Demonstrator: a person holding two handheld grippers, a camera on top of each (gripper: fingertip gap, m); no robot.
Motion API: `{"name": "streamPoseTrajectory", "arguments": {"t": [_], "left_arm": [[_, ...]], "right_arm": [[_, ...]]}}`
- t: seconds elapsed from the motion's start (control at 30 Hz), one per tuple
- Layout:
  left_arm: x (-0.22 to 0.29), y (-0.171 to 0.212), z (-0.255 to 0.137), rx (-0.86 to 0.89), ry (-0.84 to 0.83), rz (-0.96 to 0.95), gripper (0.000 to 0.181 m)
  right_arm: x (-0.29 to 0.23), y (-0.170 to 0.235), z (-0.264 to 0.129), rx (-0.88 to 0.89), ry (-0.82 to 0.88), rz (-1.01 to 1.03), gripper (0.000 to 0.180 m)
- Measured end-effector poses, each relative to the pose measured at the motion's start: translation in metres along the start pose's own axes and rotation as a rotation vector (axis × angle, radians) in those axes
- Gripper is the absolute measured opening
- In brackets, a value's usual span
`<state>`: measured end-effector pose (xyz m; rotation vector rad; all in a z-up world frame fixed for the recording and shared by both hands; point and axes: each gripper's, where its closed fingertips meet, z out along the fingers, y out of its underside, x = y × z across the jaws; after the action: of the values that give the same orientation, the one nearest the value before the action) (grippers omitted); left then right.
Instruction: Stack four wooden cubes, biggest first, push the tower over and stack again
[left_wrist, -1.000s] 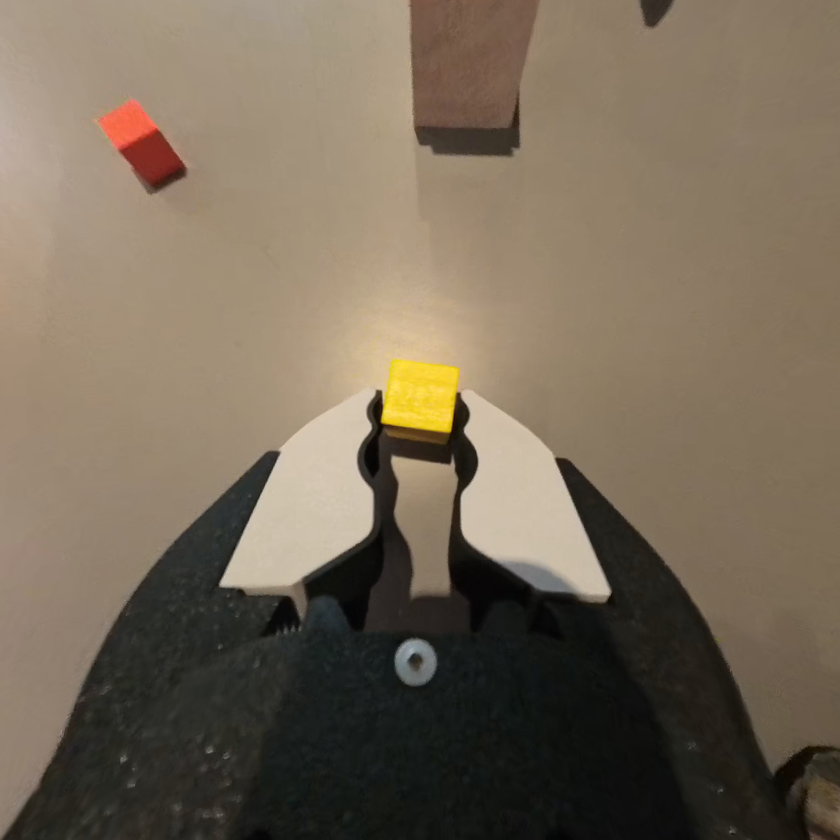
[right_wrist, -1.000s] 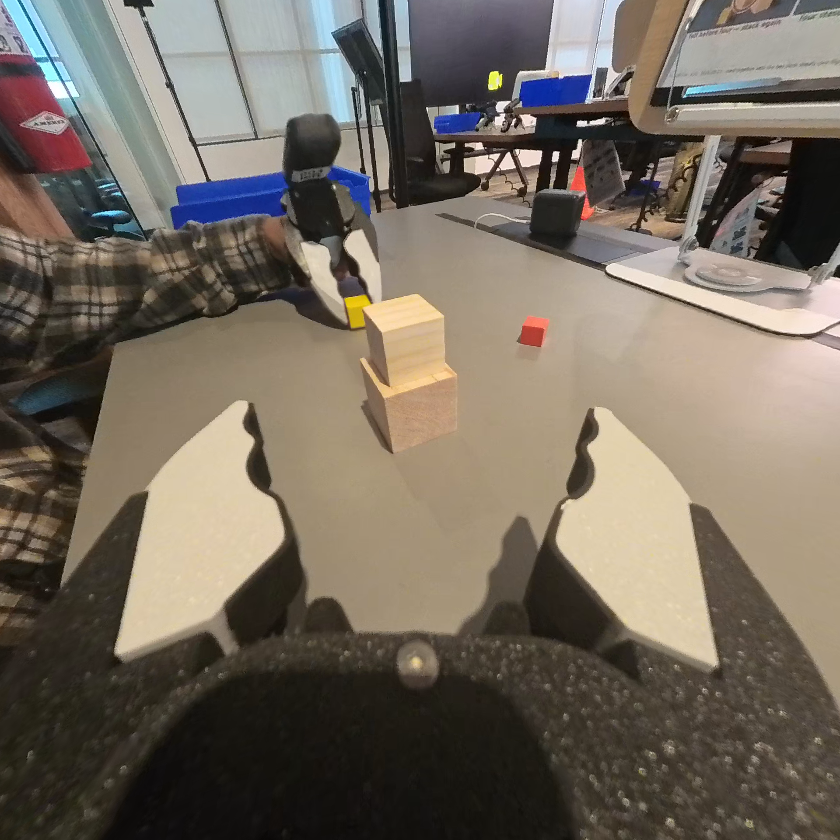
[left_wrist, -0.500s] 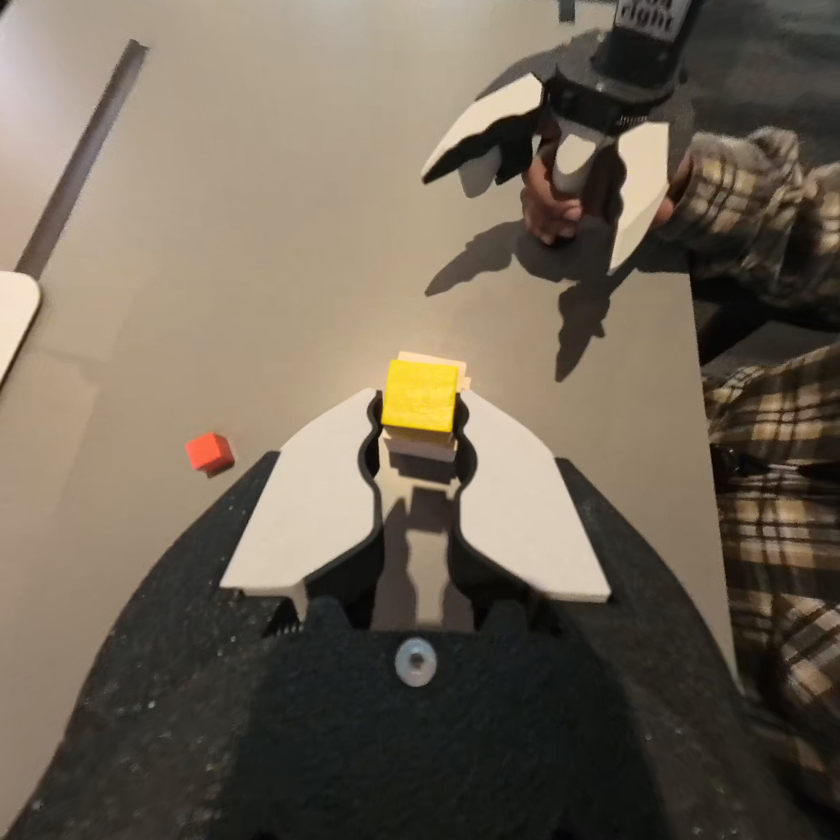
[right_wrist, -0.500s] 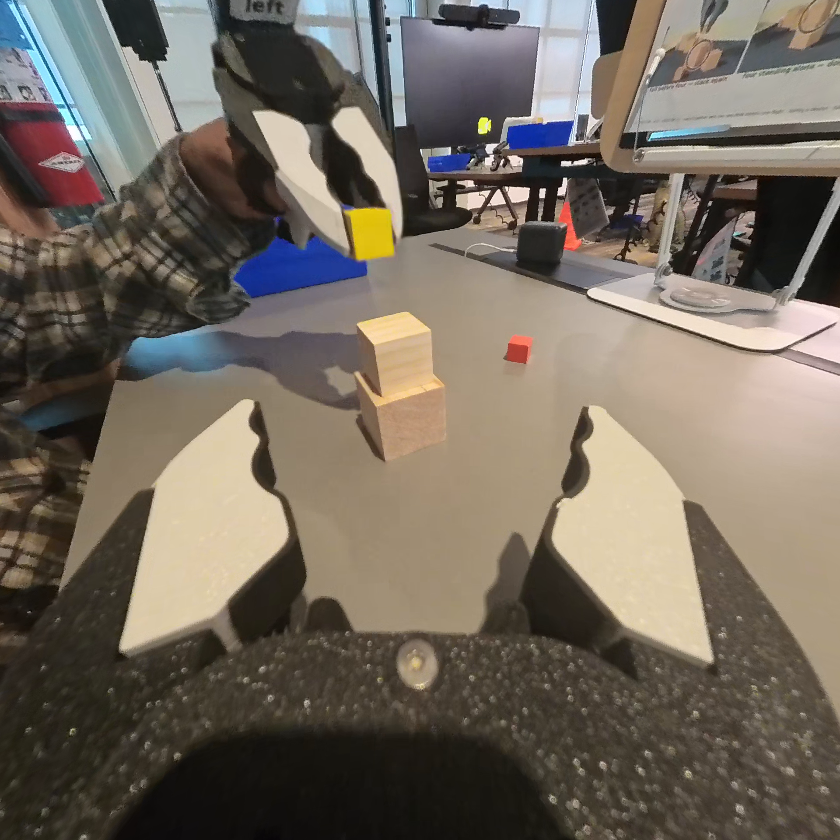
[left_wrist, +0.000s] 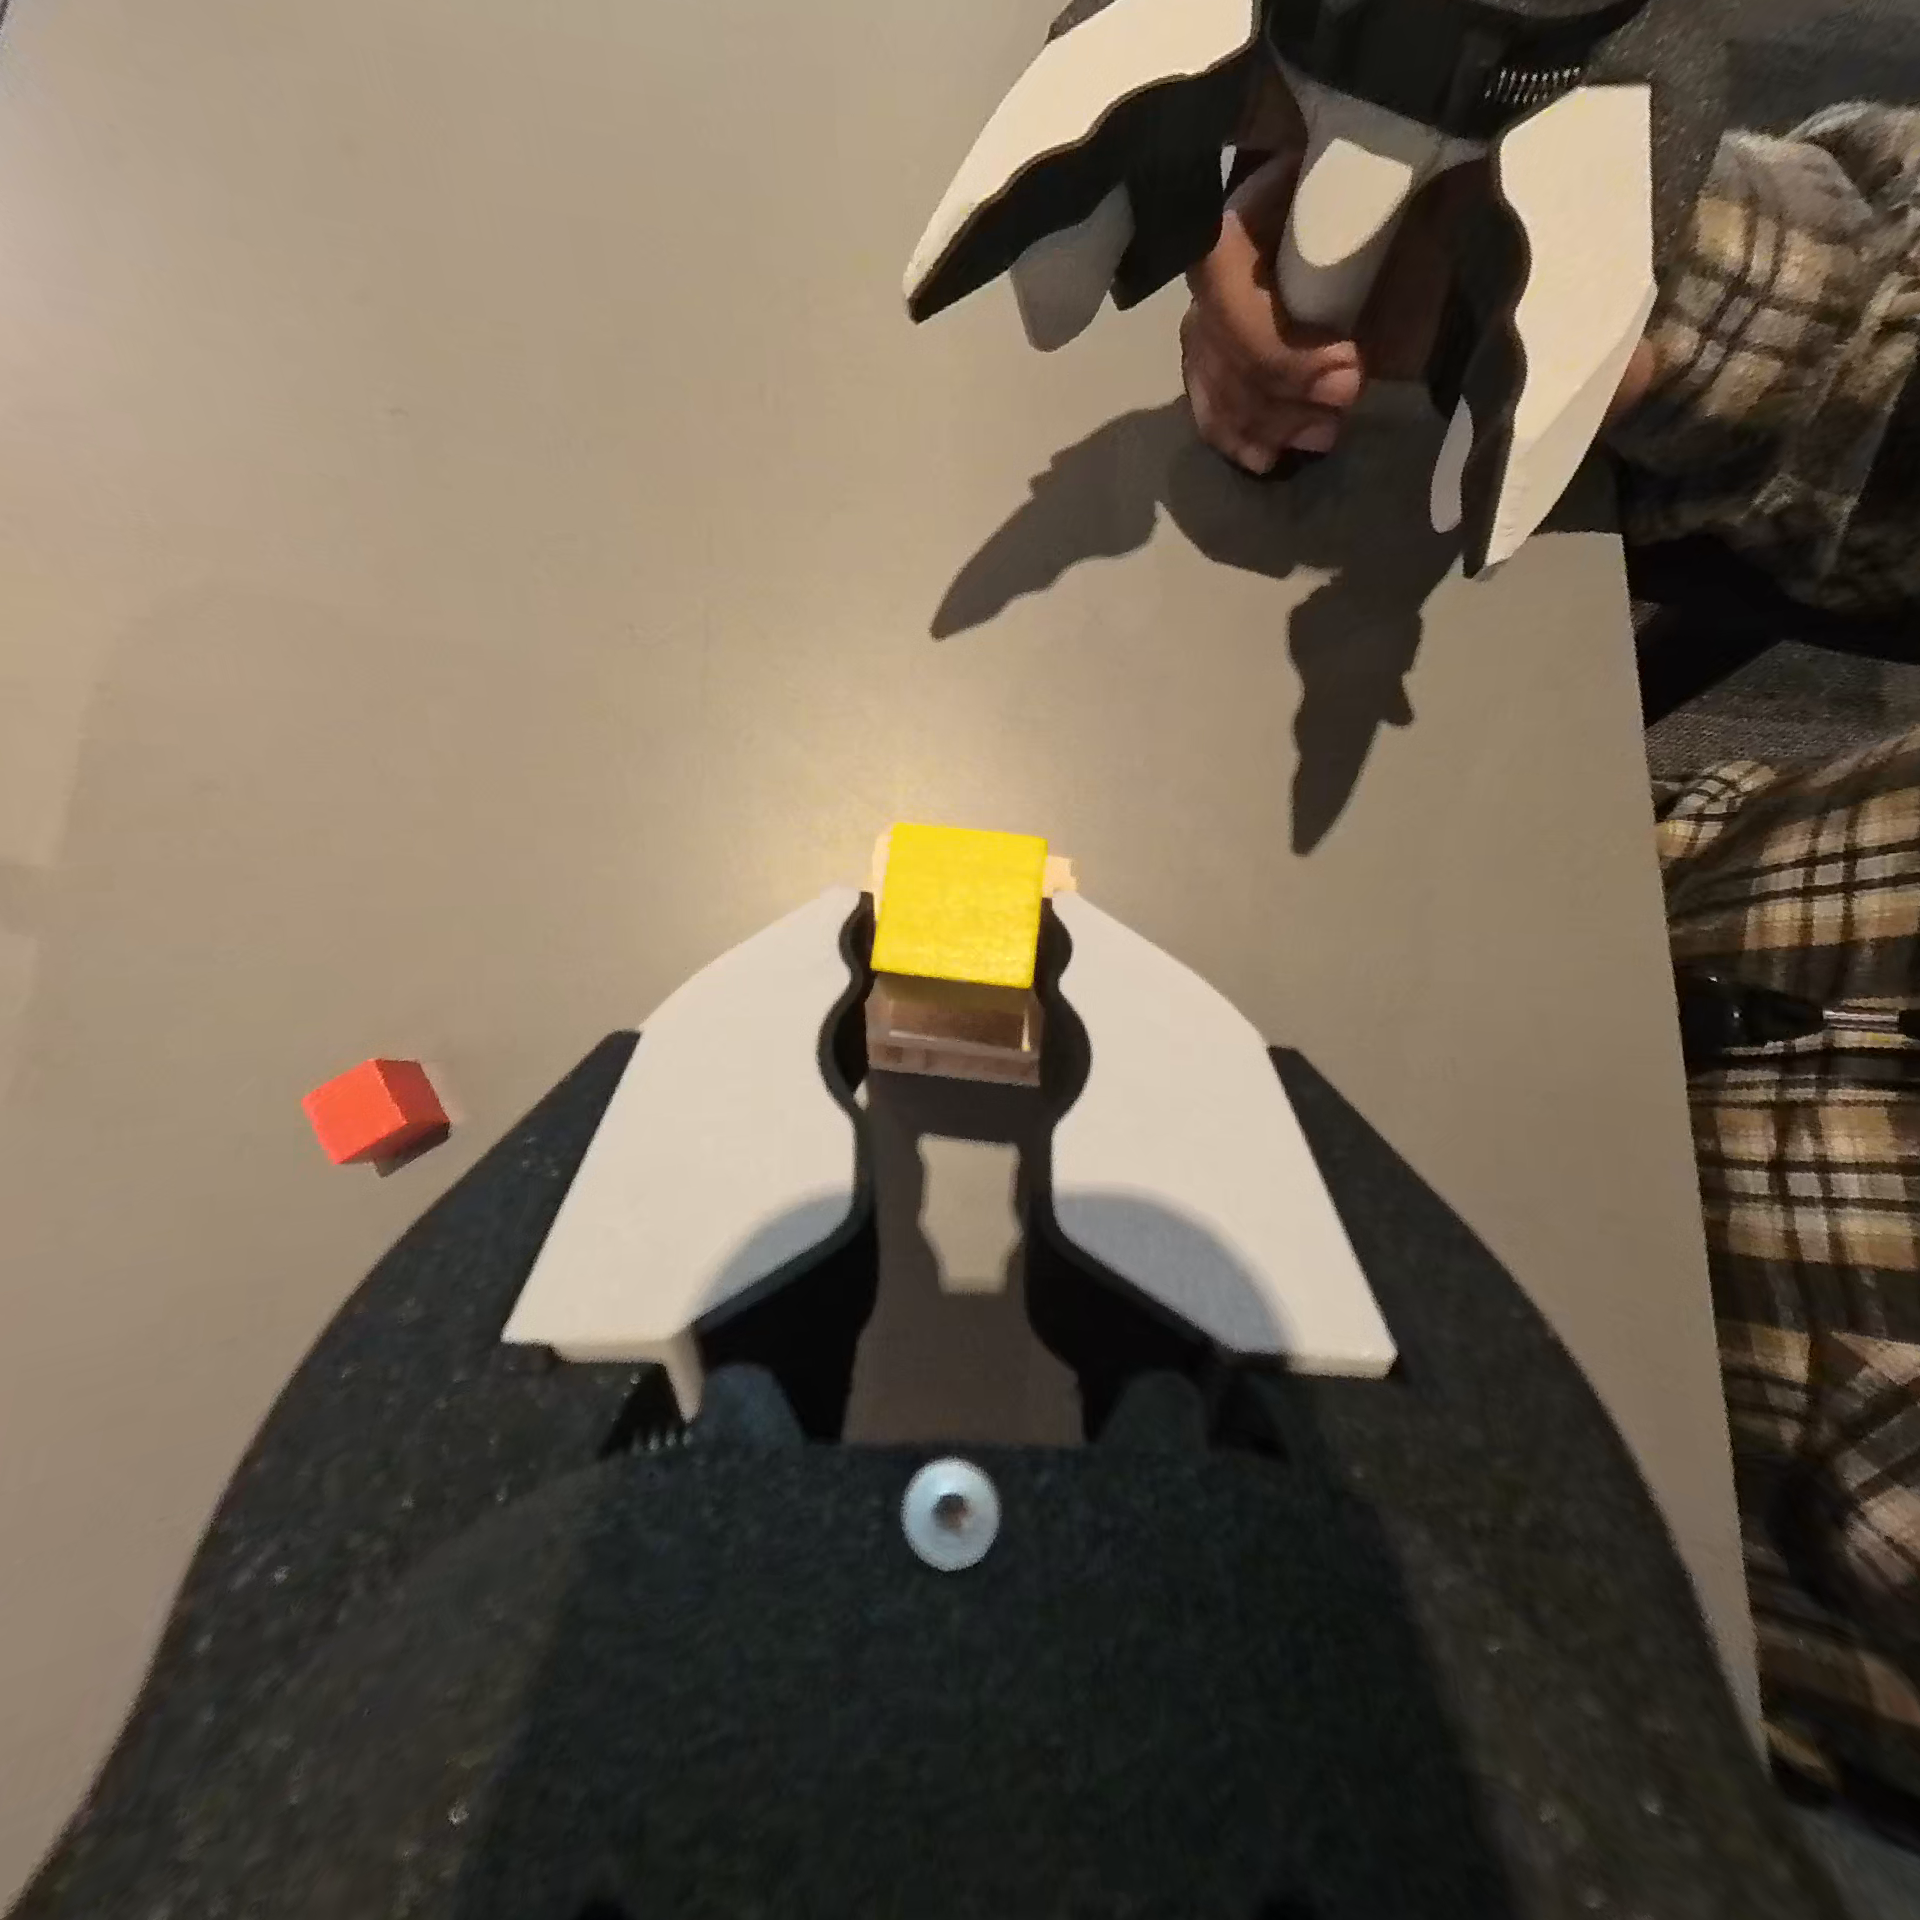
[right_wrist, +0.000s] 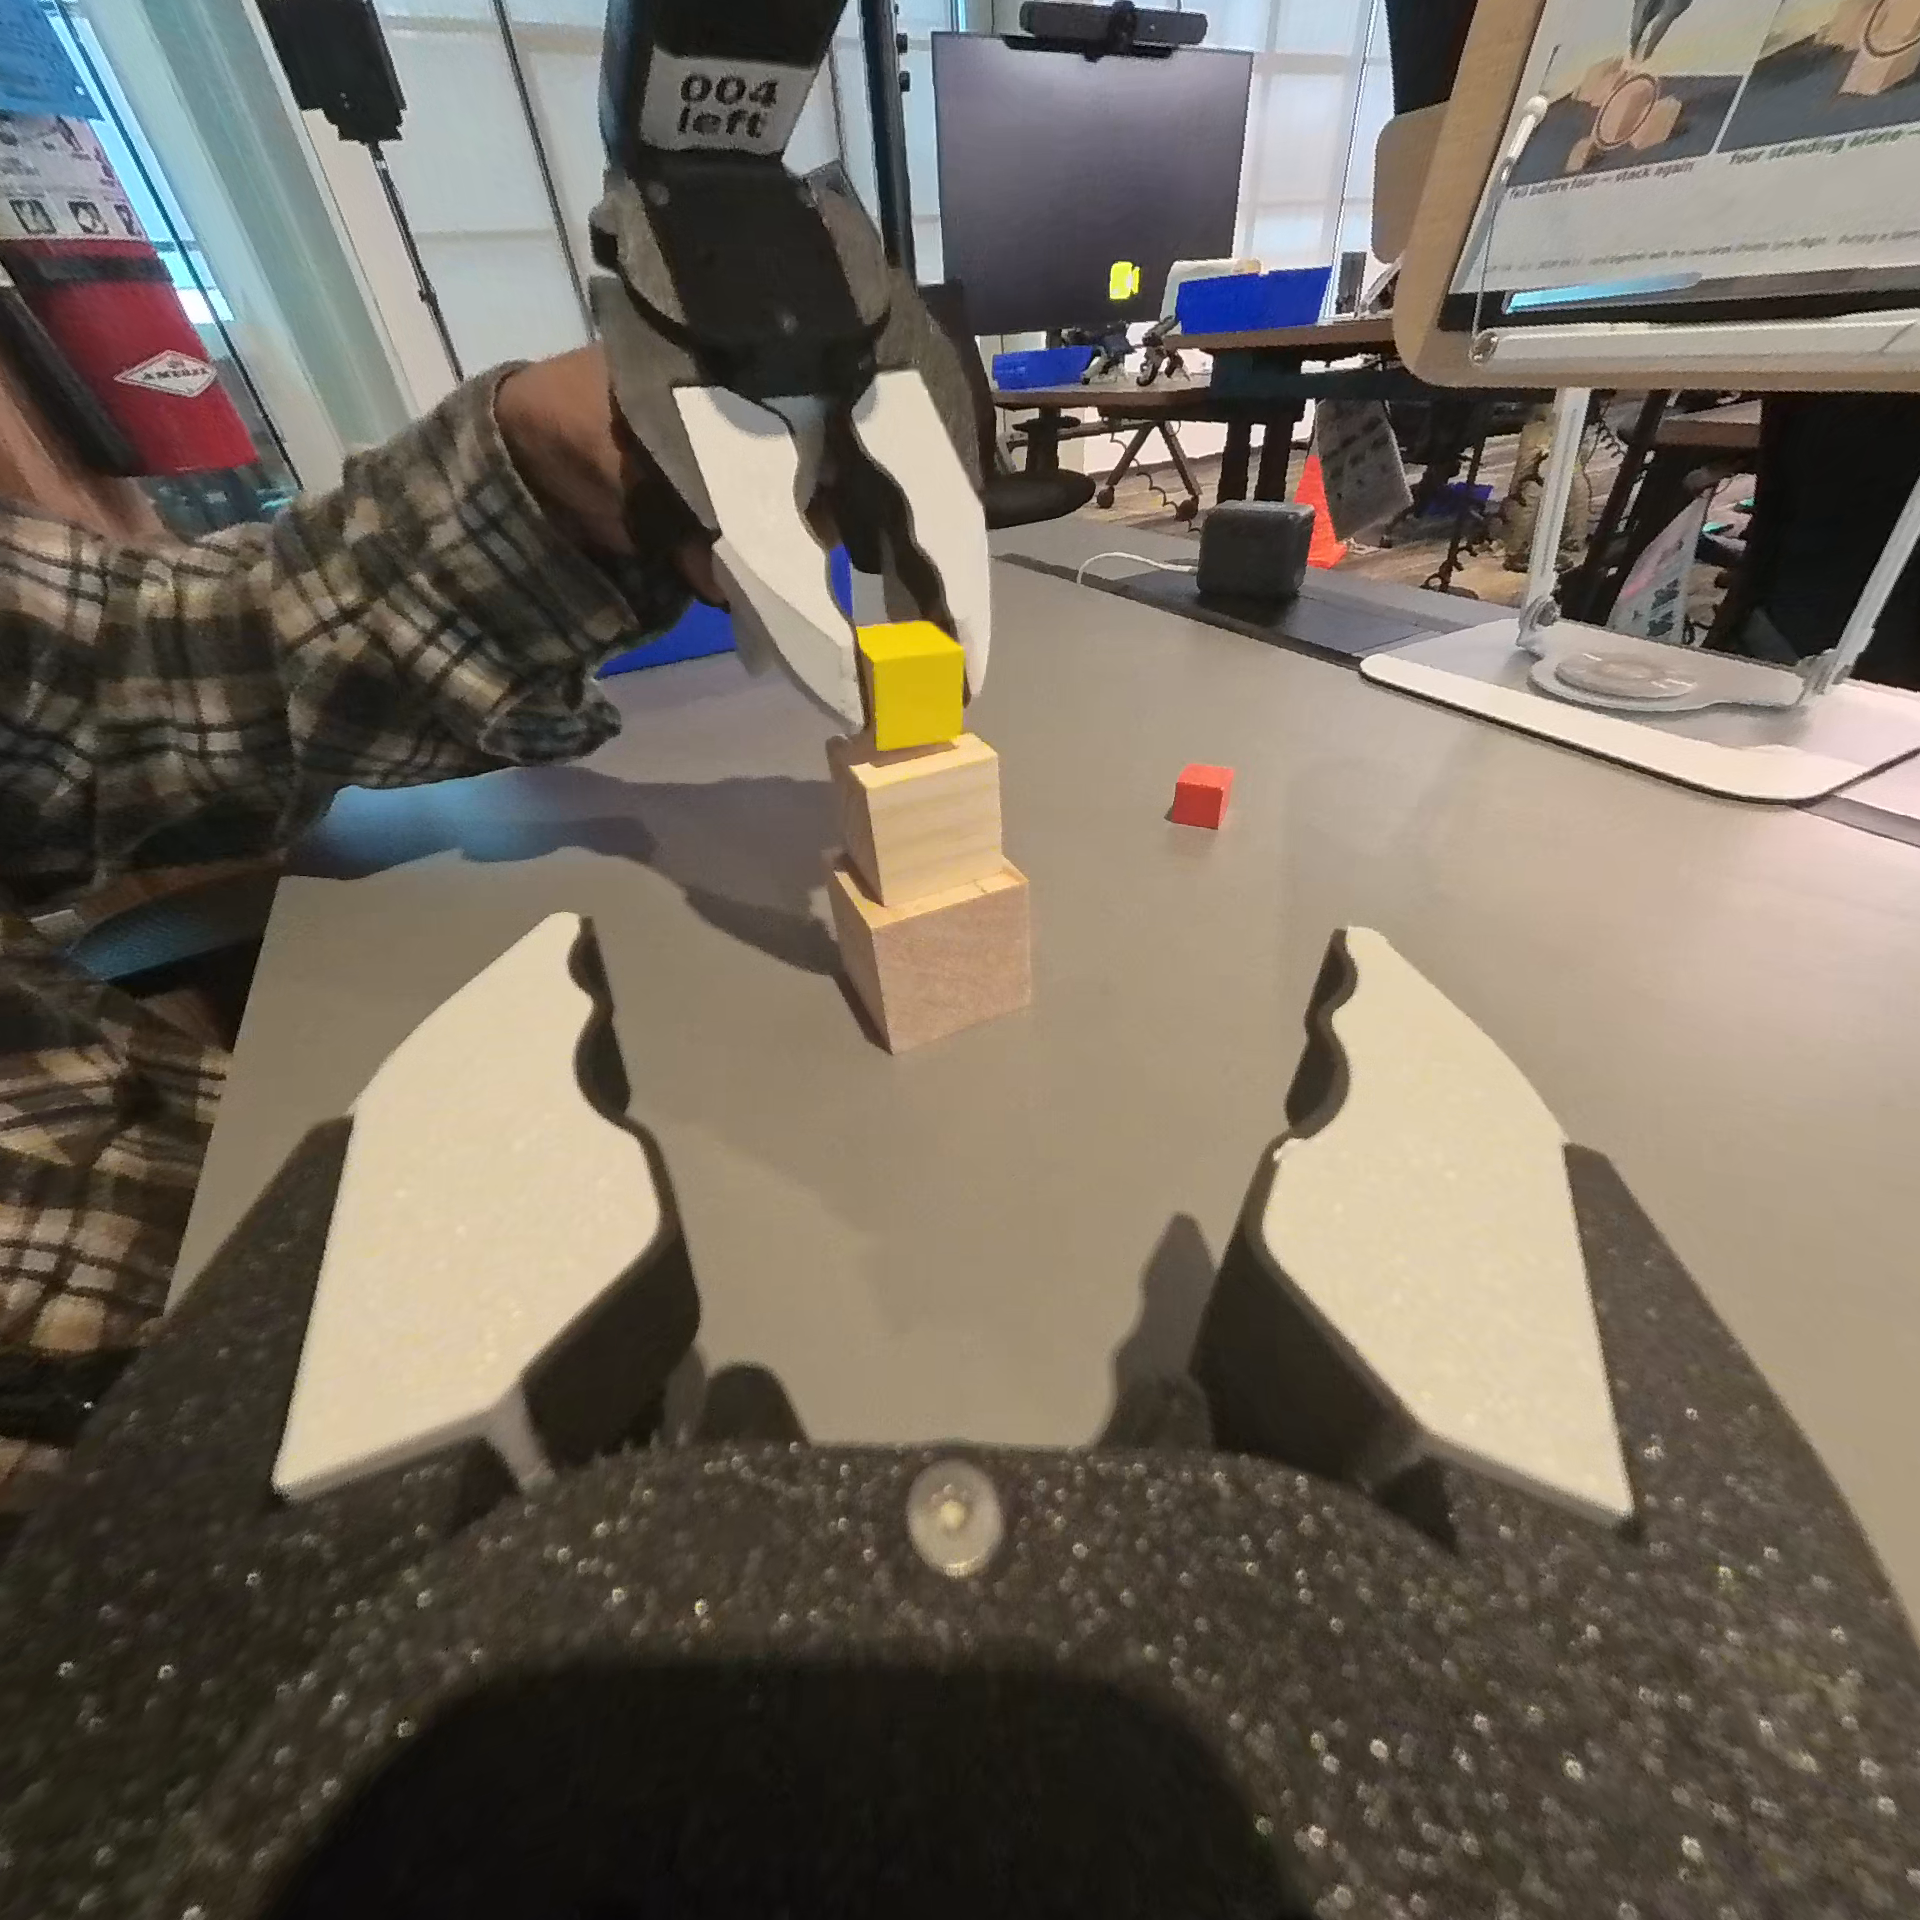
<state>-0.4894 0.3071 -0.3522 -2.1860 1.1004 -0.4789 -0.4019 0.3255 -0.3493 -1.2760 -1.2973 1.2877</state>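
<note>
Above the two stacked plain cubes (right_wrist: 923, 831), left gripper (right_wrist: 914, 675) squeezing yellow cube (right_wrist: 914, 684), touching the top one; right gripper (right_wrist: 956, 1049) wide apart, holding nothing.

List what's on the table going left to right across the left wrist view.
Red cube → yellow cube gripped by the left gripper, over the plain wooden cubes → right gripper, open, farther off.
</note>
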Motion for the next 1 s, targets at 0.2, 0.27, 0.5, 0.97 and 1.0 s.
{"name": "streamPoseTrajectory", "arguments": {"t": [0.2,0.27,0.5,0.97,1.0], "left_arm": [[-0.001,0.003,0.003,0.016,0.002,-0.003,0.029],[-0.001,0.004,0.002,0.013,0.000,0.004,0.029],[0.000,0.005,0.004,-0.003,-0.004,0.022,0.029],[-0.036,0.001,-0.045,0.106,-0.134,0.005,0.066],[-0.053,0.003,-0.057,0.132,-0.181,-0.018,0.068]], "right_arm": [[0.000,0.000,0.000,0.000,-0.001,0.002,0.124],[-0.001,0.000,0.000,-0.002,-0.002,0.003,0.124],[0.000,0.000,-0.001,-0.001,-0.002,0.005,0.124],[-0.001,0.000,-0.001,-0.003,-0.002,0.004,0.124],[-0.001,0.000,-0.001,-0.003,-0.002,0.004,0.124]]}}
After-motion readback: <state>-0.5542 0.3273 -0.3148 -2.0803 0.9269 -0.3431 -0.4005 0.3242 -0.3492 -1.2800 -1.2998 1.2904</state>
